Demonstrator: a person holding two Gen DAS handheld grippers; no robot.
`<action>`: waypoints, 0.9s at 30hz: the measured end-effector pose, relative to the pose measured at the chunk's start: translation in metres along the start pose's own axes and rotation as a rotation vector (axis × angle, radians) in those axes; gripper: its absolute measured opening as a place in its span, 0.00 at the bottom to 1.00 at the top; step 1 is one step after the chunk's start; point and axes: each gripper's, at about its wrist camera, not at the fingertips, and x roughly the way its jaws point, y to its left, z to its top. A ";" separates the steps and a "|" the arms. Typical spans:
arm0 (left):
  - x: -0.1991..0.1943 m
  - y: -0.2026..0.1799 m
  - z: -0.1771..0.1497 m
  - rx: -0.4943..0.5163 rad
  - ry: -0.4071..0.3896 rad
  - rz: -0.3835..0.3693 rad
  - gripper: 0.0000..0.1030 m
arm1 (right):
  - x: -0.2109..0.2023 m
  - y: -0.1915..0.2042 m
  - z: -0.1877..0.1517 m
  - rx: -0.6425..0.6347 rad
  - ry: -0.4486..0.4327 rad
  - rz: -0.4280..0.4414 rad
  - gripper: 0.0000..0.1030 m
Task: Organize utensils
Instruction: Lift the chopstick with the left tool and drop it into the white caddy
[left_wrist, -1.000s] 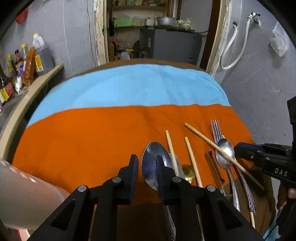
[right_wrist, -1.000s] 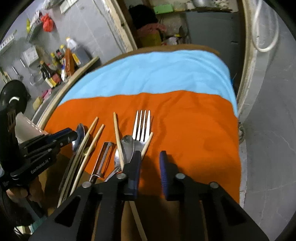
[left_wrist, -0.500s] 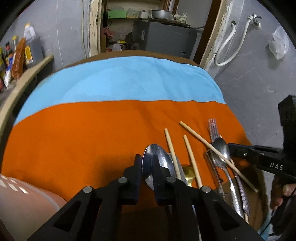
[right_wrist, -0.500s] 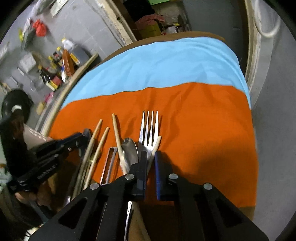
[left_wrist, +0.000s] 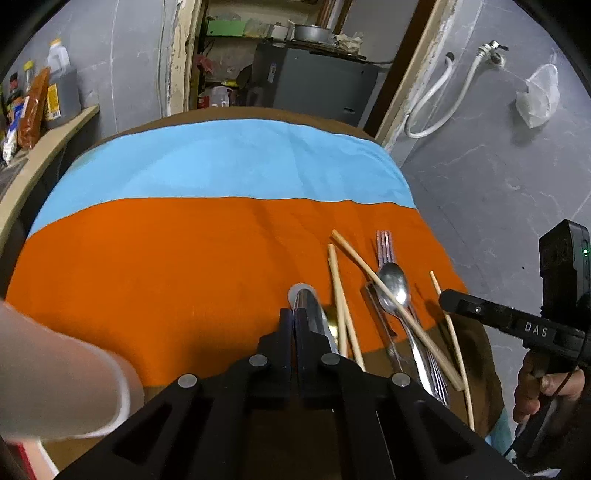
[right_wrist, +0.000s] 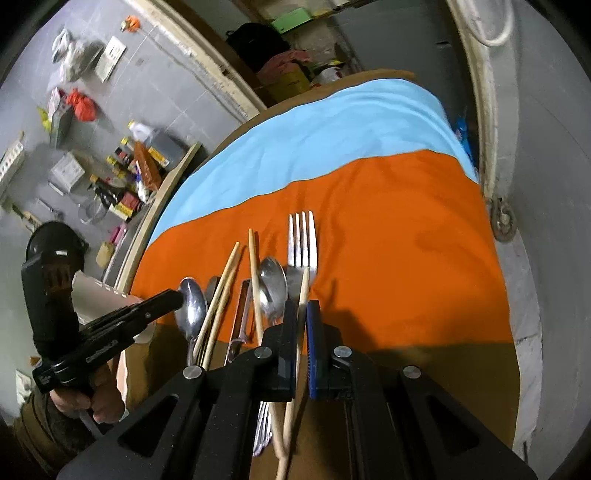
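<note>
Your desk (left_wrist: 207, 266) wears orange-and-blue cloth in a grey-walled room. Your left gripper (left_wrist: 294, 325) clamps a spoon (left_wrist: 308, 302), your right gripper (right_wrist: 302, 325) a chopstick (right_wrist: 303, 291); both point away from you.

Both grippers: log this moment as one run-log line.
left gripper: shut on large spoon | right gripper: shut on chopstick | fork: on orange cloth

Your light comes from overhead and is fairly bright: the orange and blue cloth (left_wrist: 207, 236) reads evenly lit and saturated. In your right wrist view a soft shadow lies on the cloth near its front edge. The big spoon (left_wrist: 314, 314) and the fork (right_wrist: 303, 240) throw glare. Both views bend strongly, with black corners. The pale sleeve (left_wrist: 55, 369) at lower left is out of focus, and the shelf clutter (right_wrist: 125, 173) looks slightly smeared.
</note>
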 end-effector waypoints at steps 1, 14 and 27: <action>-0.005 -0.002 -0.002 0.004 -0.010 0.004 0.02 | -0.004 -0.001 -0.002 0.012 -0.013 0.004 0.04; -0.100 -0.015 -0.027 0.050 -0.303 0.152 0.02 | -0.071 0.069 -0.029 -0.065 -0.320 0.042 0.04; -0.229 0.060 -0.001 0.006 -0.532 0.186 0.02 | -0.114 0.202 -0.009 -0.189 -0.629 0.160 0.04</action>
